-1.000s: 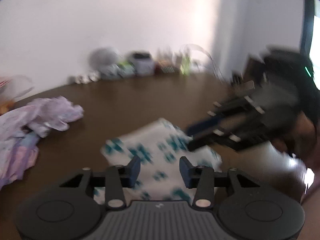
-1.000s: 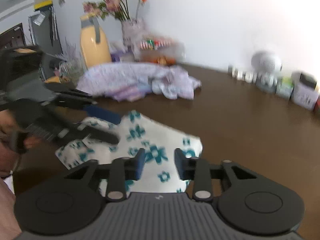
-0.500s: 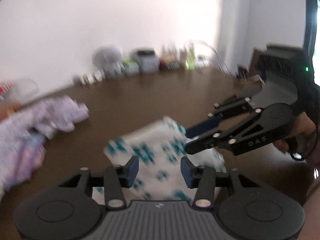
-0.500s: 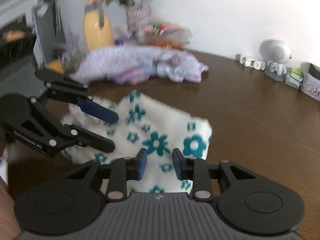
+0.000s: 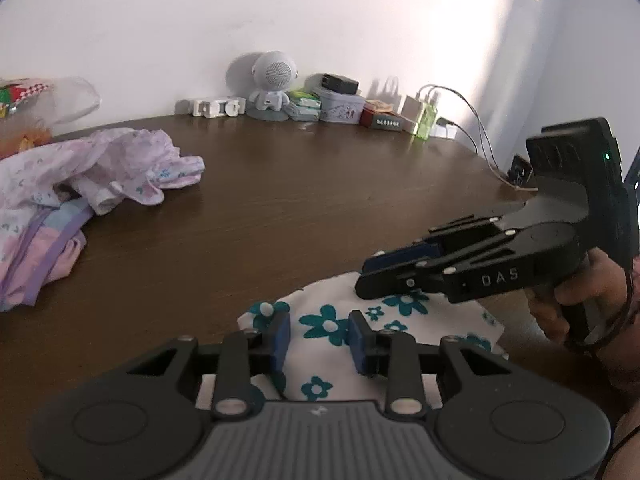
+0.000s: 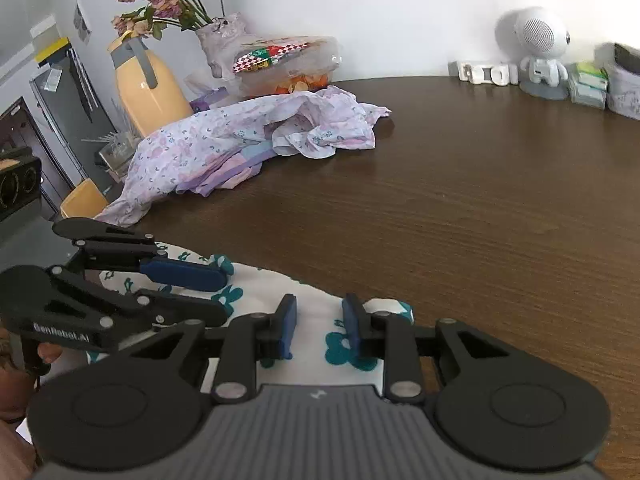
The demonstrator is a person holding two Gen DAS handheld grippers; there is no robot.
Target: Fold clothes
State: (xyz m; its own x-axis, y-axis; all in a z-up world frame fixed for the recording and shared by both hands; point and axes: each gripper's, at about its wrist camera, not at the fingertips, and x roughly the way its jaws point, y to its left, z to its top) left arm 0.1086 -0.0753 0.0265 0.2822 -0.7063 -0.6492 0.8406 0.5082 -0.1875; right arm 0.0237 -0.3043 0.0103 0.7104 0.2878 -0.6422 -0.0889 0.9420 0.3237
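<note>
A folded white cloth with teal flowers [image 5: 452, 320] [image 6: 272, 284] lies at the near edge of the brown table [image 5: 320, 200] [image 6: 480, 220]. My left gripper [image 5: 319, 332] [image 6: 226, 296] hangs low over its left part. Its jaws are closing with a gap still between the blue pads, and the cloth lies under them, not pinched. My right gripper [image 6: 320, 316] [image 5: 362, 280] is low over the right part. Its jaws are narrowing slightly, a gap shows and no cloth is gripped. A rumpled pile of lilac clothes [image 5: 100, 168] [image 6: 240, 140] lies farther back on the left.
Along the wall stand a white speaker figure [image 5: 274, 80] [image 6: 540, 52], small boxes and chargers with cables [image 5: 424, 112]. A flower vase [image 6: 224, 40], a yellow jug [image 6: 148, 88] and a plastic bag of snacks [image 6: 288, 64] stand behind the pile. A hand [image 5: 568, 300] holds the right gripper.
Both grippers have come down closer to the flowered cloth, which now sits lower and nearer in both views. The left jaws have narrowed. The blur has gone.
</note>
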